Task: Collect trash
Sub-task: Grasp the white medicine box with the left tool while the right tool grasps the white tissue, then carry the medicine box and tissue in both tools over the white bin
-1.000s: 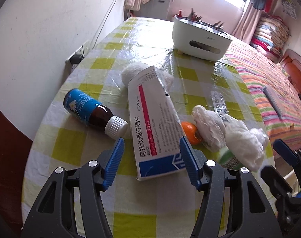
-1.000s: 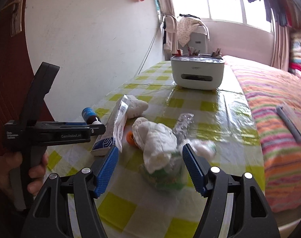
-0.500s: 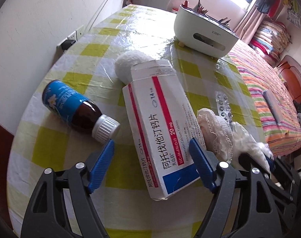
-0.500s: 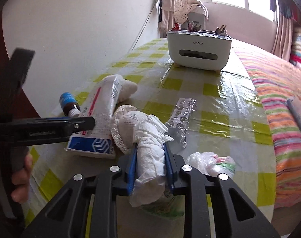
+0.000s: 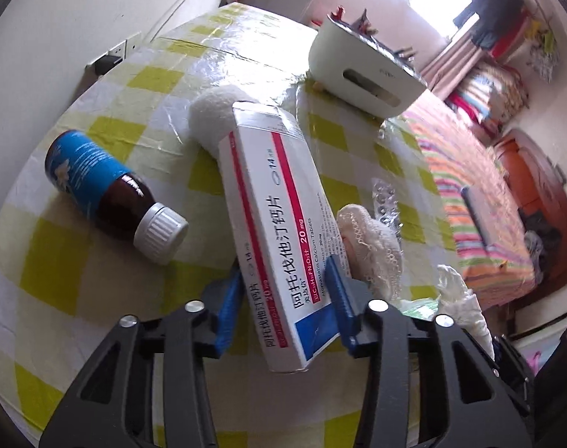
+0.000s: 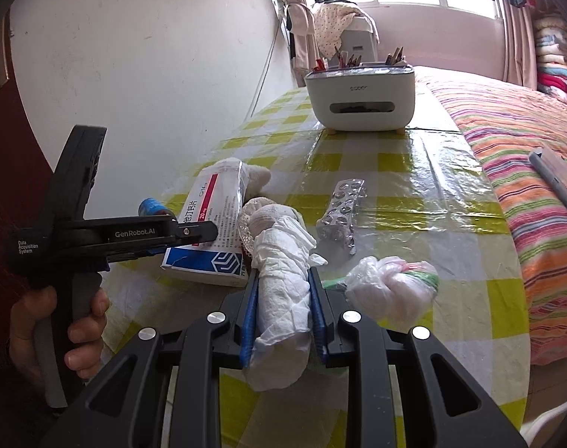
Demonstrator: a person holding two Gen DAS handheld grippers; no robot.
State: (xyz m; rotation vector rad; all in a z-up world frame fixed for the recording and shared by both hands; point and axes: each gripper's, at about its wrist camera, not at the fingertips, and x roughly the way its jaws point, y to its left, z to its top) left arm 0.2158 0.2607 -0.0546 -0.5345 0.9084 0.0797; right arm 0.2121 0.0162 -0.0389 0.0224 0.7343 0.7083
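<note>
A white, red and blue medicine box (image 5: 272, 201) lies tilted on the yellow-checked table (image 5: 59, 261). My left gripper (image 5: 283, 298) is closing on the box's near end, and both blue pads touch its sides. From the right wrist view the box (image 6: 208, 224) sits under the left gripper (image 6: 208, 232). My right gripper (image 6: 283, 306) is shut on a crumpled white tissue (image 6: 281, 261), which sticks out in front of and behind the pads. A brown bottle (image 5: 108, 194) with a blue label lies to the left of the box.
A lace cloth (image 5: 373, 250), a blister pack (image 6: 341, 212) and a knotted plastic bag (image 6: 392, 287) lie nearby. A white ball (image 5: 212, 119) sits behind the box. A white organiser (image 6: 360, 97) stands at the far end. A striped bed (image 6: 526, 171) borders the right; a wall is on the left.
The left jaws widened, then closed in onto the medicine box, which now sits tilted between the pads. The right jaws closed on the tissue and have stayed there.
</note>
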